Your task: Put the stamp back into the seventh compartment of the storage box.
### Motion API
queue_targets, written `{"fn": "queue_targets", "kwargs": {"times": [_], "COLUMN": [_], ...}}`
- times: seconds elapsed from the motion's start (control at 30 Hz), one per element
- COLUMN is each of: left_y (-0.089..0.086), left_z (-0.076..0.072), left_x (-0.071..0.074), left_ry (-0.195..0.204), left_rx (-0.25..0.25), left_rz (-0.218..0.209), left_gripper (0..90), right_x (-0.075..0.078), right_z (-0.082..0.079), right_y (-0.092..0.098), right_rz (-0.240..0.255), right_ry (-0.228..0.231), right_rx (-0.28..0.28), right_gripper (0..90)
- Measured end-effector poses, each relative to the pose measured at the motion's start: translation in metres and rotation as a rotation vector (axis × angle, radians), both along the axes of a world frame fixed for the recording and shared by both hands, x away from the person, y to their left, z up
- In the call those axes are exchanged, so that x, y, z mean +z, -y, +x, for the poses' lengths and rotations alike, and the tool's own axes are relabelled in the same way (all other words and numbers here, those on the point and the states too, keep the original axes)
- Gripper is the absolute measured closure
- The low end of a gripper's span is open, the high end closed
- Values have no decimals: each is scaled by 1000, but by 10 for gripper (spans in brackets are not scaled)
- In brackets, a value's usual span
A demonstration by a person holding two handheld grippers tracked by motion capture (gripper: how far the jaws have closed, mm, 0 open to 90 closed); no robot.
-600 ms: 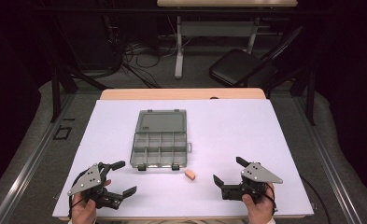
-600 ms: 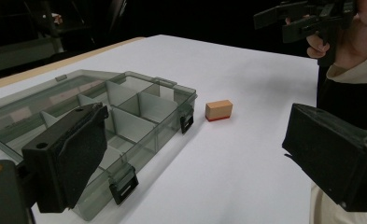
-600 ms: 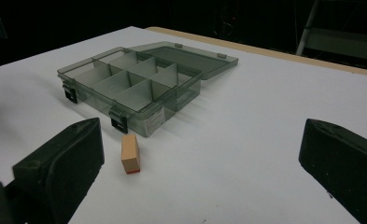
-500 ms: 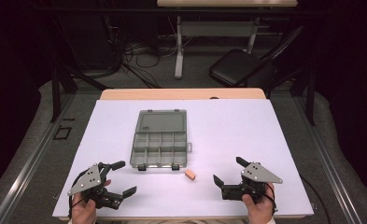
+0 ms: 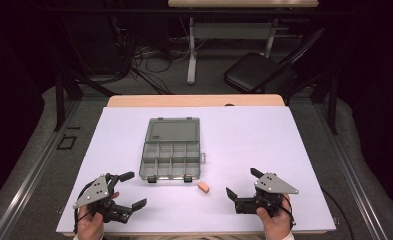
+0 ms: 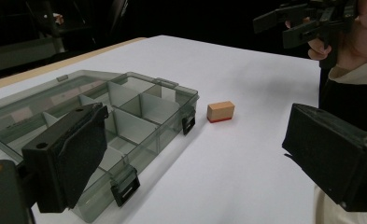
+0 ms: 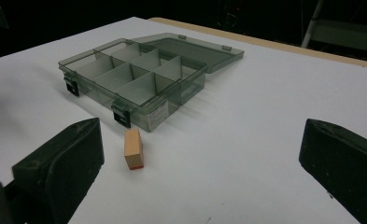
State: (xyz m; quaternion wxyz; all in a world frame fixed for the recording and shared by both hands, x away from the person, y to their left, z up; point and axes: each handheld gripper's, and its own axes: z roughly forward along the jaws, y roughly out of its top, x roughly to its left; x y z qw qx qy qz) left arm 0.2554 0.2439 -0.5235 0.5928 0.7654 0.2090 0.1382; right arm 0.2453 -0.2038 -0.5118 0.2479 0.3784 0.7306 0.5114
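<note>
- I take the open compartment box (image 5: pixel 172 150) as my landmark; it sits near the middle of the white desk (image 5: pixel 264 135), its clear lid folded flat on the far side and its two black latches facing me.
- Its divided compartments, as seen in both gripper views, hold nothing that I can make out.
- A small tan block (image 5: pixel 203 187) with a red underside lies on the desk just off the box's near right corner, close to the right latch but apart from it.
- The left hand-held gripper (image 5: pixel 130 190) hovers near the desk's front edge, on my side of the box's near left corner. Its jaws stand wide, with nothing between them.
- The right hand-held gripper (image 5: pixel 241 182) is held to the right of the box and of the block, also toward the front edge. Its jaws are spread wide and bare, pointing across toward the block.
- Neither hand-held gripper touches the box or the block.
- In the left gripper view, the block (image 6: pixel 220 112) lies between the box (image 6: pixel 102 126) and the right hand-held gripper (image 6: pixel 284 25).
</note>
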Motion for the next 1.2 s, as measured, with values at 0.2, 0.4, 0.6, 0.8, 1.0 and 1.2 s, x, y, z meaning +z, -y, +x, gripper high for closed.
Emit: {"fn": "queue_targets", "kwargs": {"times": [0.2,0.4,0.6,0.8,1.0,1.2], "left_y": [0,2,3,3,2,2], "left_z": [0,0,-3,-5,-6,-7], "left_x": [0,0,1,1,1,1], "left_ry": [0,6,9,12,14,15], "left_rx": [-2,-5,-19,-9,-3,1], "left_rz": [0,7,17,26,29,26], "left_gripper": [62,62,62,62,62,62], "right_x": [0,2,5,7,8,9], "right_z": [4,8,11,17,21,25], "right_y": [-4,-8,-13,-19,-25,-37], "right_rz": [5,6,-15,-26,-29,-52], "right_ry": [-32,-50,-57,-95,-138,-157], "right_rx": [7,18,26,36,55,54], "right_gripper": [0,0,0,0,0,0]}}
